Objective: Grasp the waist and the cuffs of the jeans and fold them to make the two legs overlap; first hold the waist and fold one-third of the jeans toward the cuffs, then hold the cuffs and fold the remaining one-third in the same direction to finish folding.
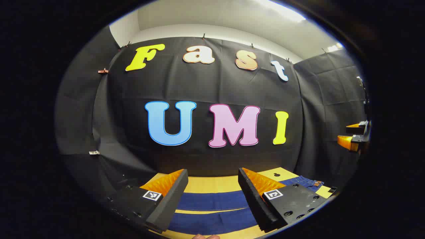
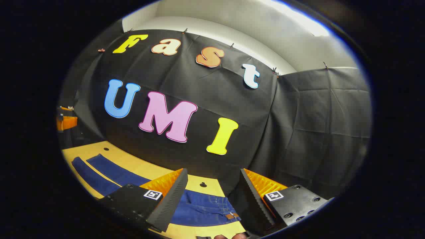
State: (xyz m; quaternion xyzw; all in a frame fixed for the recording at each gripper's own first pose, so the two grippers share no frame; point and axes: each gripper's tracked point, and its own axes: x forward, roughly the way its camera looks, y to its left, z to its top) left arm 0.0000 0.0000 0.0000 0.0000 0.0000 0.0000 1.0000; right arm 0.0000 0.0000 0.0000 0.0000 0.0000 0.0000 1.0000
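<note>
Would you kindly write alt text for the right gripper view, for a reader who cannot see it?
The right tool hangs open above the waist of blue jeans lying flat on a yellow table, legs side by side stretching away to the left. Black cloth walls stand behind, and the left tool shows at far left.
</note>
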